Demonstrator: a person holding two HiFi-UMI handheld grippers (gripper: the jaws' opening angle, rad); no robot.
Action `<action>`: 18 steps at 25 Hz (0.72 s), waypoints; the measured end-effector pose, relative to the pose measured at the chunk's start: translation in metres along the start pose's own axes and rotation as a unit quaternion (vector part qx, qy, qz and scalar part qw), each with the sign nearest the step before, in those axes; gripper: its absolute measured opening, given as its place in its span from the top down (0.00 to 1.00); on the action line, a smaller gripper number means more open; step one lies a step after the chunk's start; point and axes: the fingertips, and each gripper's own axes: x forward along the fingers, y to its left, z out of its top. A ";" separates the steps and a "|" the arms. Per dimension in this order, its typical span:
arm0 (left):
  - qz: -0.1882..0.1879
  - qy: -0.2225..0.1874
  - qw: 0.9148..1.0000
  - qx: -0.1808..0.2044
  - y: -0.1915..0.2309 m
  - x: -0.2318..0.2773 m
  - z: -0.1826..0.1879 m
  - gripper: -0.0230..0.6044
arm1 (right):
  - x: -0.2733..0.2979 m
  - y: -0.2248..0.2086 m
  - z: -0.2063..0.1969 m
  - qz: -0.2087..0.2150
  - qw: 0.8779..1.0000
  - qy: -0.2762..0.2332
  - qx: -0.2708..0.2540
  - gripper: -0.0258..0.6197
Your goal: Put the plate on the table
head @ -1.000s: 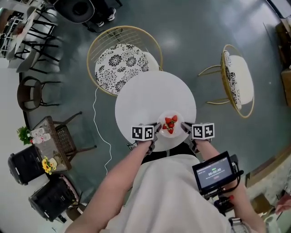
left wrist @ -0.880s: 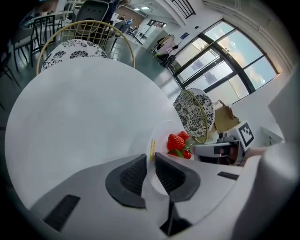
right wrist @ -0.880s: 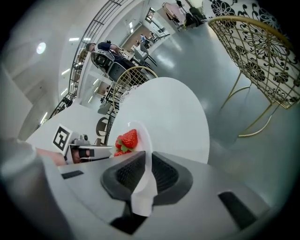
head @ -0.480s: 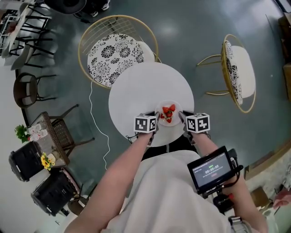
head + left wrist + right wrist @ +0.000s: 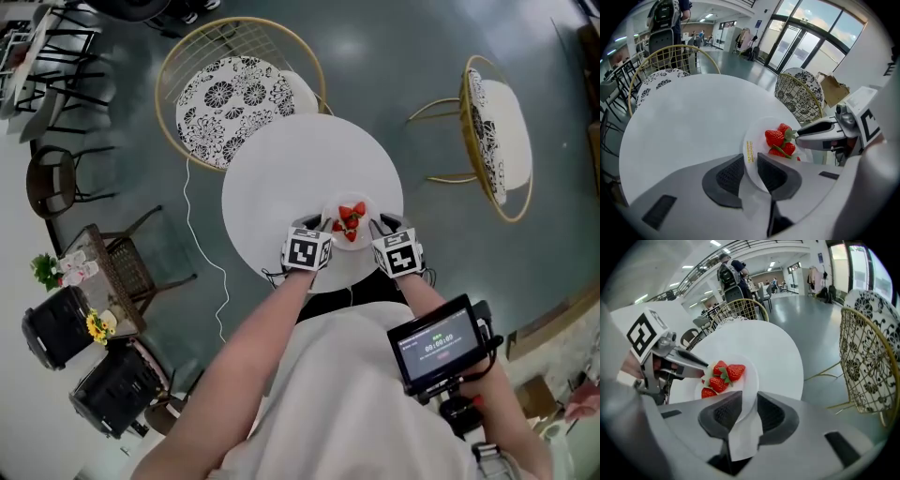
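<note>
A small white plate (image 5: pixel 350 228) with several red strawberries (image 5: pixel 351 217) sits over the near part of the round white table (image 5: pixel 300 169). I cannot tell whether it touches the tabletop. My left gripper (image 5: pixel 322 231) is shut on the plate's left rim, my right gripper (image 5: pixel 379 229) on its right rim. In the left gripper view the plate (image 5: pixel 759 140) stands edge-on between the jaws (image 5: pixel 750 169), and the right gripper (image 5: pixel 819 135) reaches in past the strawberries (image 5: pixel 780 140). The right gripper view has the plate (image 5: pixel 745 380) pinched in the right gripper (image 5: pixel 749 409), with the left gripper (image 5: pixel 682 361) opposite.
A gold wire chair with a patterned cushion (image 5: pixel 234 89) stands behind the table at the left. A second one (image 5: pixel 495 141) is at the right. A white cable (image 5: pixel 191 239) runs over the floor, with a wicker chair (image 5: pixel 127 272) at the far left. A screen (image 5: pixel 439 347) hangs near my right arm.
Both grippers and the plate have moved forward, from the table's near edge to farther over the tabletop. The grip on the plate's rims has not changed.
</note>
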 end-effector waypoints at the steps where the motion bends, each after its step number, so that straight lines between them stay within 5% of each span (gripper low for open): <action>1: -0.001 -0.002 1.000 0.002 0.000 0.000 0.000 0.85 | 0.000 0.000 0.000 -0.006 1.000 -0.002 -0.013 0.84; 8: 0.003 -0.020 1.000 0.018 0.006 -0.007 -0.004 0.83 | -0.006 0.001 0.008 -0.031 0.998 -0.025 -0.049 0.84; 16: 0.023 -0.044 0.999 0.003 0.033 -0.038 -0.025 0.84 | -0.025 0.001 0.012 -0.042 0.997 -0.061 -0.013 0.84; 18: 0.028 -0.054 0.998 0.002 0.040 -0.051 -0.029 0.84 | -0.030 0.005 0.010 -0.048 0.997 -0.065 -0.004 0.91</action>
